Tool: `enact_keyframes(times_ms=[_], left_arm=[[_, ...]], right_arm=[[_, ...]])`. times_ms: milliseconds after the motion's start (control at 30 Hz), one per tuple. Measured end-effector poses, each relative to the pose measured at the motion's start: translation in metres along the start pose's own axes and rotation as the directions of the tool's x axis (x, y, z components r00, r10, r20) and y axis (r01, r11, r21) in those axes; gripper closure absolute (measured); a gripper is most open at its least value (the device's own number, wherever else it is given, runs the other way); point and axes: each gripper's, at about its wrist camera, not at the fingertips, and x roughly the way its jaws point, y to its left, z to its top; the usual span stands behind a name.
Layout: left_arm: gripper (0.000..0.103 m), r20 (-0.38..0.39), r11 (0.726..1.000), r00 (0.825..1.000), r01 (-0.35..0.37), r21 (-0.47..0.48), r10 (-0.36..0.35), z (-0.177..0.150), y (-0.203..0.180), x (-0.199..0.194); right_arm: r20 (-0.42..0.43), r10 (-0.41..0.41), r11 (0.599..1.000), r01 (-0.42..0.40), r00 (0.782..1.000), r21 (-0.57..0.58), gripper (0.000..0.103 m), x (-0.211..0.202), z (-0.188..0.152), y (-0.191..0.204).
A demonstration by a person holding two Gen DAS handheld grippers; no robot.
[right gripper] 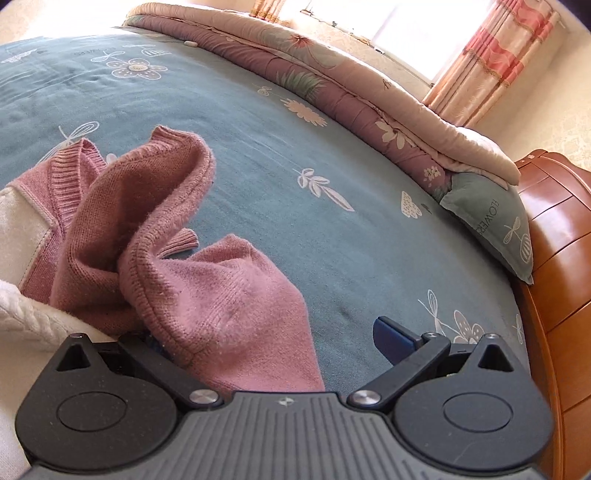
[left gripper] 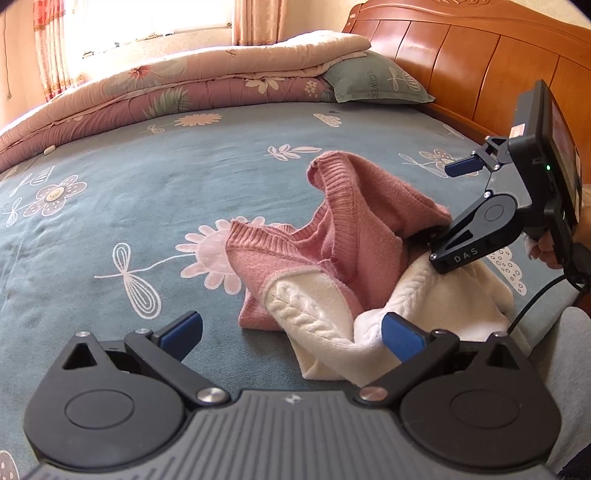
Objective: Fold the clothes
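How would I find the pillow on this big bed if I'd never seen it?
Start at the orange-brown wooden headboard of the bed. Tucked against it, under the end of the folded pink flowered quilt, lies the grey-green square pillow. It alone has the word FLOWER printed on it, beside a white flower drawing.

a wide bed (left gripper: 184, 177) is filling the room, wearing a teal sheet printed with pale flowers. a folded floral quilt (left gripper: 177, 88) is lying along its far side, overlapping a grey-green pillow (left gripper: 373, 79). a glossy wooden headboard (left gripper: 480, 62) is curving along the right. sunlight is pouring through a window (right gripper: 424, 33) flanked by pink curtains (right gripper: 491, 62).
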Motion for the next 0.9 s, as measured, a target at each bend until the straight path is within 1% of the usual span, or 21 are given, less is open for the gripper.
enact_keyframes(times_ms=[33,100,133,167,267,300,333,367,433,467,500,567,600,633,667,733,800,833,867,900], left_arm=[[0.001,0.001,1.000,1.000,0.000,-0.002,0.000,0.001,0.000,0.000],[0.001,0.005,1.000,1.000,0.001,-0.007,-0.001,0.003,-0.001,0.000],[0.001,0.006,1.000,1.000,0.001,-0.010,-0.001,0.005,-0.001,0.000],[0.001,0.005,1.000,1.000,0.007,-0.010,-0.007,0.005,-0.001,0.001],[0.001,0.002,1.000,1.000,0.009,-0.012,-0.009,0.008,-0.001,0.003],[0.001,0.002,1.000,1.000,0.005,-0.012,-0.005,0.009,-0.001,0.004],[0.001,0.003,1.000,1.000,0.004,-0.019,-0.004,0.009,-0.001,0.005],[0.001,0.003,1.000,1.000,0.005,-0.020,-0.005,0.009,-0.001,0.005],[0.001,0.004,1.000,1.000,0.007,-0.021,-0.007,0.010,-0.001,0.006],[0.001,0.004,1.000,1.000,0.008,-0.022,-0.008,0.010,-0.001,0.007],[0.001,0.005,1.000,1.000,0.009,-0.023,-0.009,0.011,-0.001,0.008],[0.001,0.005,1.000,1.000,0.011,-0.025,-0.011,0.012,-0.001,0.009],[0.001,0.006,1.000,1.000,0.012,-0.026,-0.012,0.012,-0.001,0.009],[0.001,0.006,1.000,1.000,0.013,-0.026,-0.013,0.012,-0.001,0.010],[0.001,0.006,1.000,1.000,0.014,-0.027,-0.014,0.013,-0.001,0.010],[0.001,0.009,0.999,1.000,0.015,-0.033,-0.014,0.014,0.000,0.011],[0.001,0.014,0.999,1.000,0.015,-0.037,-0.015,0.014,0.001,0.011],[0.001,0.015,0.999,1.000,0.015,-0.039,-0.014,0.015,0.002,0.011],[0.001,0.017,0.999,1.000,0.014,-0.041,-0.013,0.016,0.002,0.011],[0.001,0.016,0.999,1.000,0.013,-0.042,-0.012,0.016,0.003,0.012]], right_arm=[[0.010,-0.004,1.000,0.004,1.000,0.005,0.000,0.000,0.001,-0.003],[0.022,-0.006,0.998,0.004,1.000,0.061,0.000,0.001,0.006,-0.016],[0.025,-0.005,0.993,0.003,1.000,0.114,0.000,0.001,0.008,-0.024],[0.022,0.006,0.992,-0.008,1.000,0.128,0.000,0.001,0.009,-0.028],[0.005,0.055,0.995,-0.055,0.998,0.083,0.000,0.005,0.010,-0.026],[0.009,0.046,0.996,-0.046,0.999,0.080,0.000,0.005,0.010,-0.028],[0.019,0.022,0.996,-0.024,1.000,0.086,0.000,0.004,0.011,-0.030],[0.030,0.015,0.994,-0.018,0.999,0.112,0.000,0.004,0.012,-0.035],[0.045,0.070,0.984,-0.076,0.997,0.158,0.000,0.005,0.012,-0.042],[0.052,0.100,0.984,-0.106,0.994,0.145,0.000,0.005,0.012,-0.041],[0.060,0.115,0.988,-0.121,0.992,0.100,0.000,0.005,0.011,-0.035],[0.090,0.124,0.992,-0.125,0.988,0.005,0.004,0.002,0.010,-0.023],[0.102,0.133,0.991,-0.131,0.986,-0.025,0.008,0.001,0.010,-0.020],[0.113,0.146,0.989,-0.142,0.983,-0.044,0.017,0.000,0.011,-0.017],[0.115,0.161,0.986,-0.156,0.980,-0.053,0.021,0.000,0.012,-0.016],[0.104,0.196,0.980,-0.192,0.975,-0.052,0.035,0.004,0.014,-0.017],[0.092,0.230,0.973,-0.226,0.969,-0.053,0.045,0.007,0.016,-0.017],[0.088,0.246,0.969,-0.241,0.965,-0.060,0.053,0.009,0.016,-0.016],[0.084,0.257,0.966,-0.252,0.963,-0.066,0.059,0.009,0.016,-0.016],[0.080,0.265,0.963,-0.260,0.961,-0.071,0.069,0.010,0.016,-0.017]])
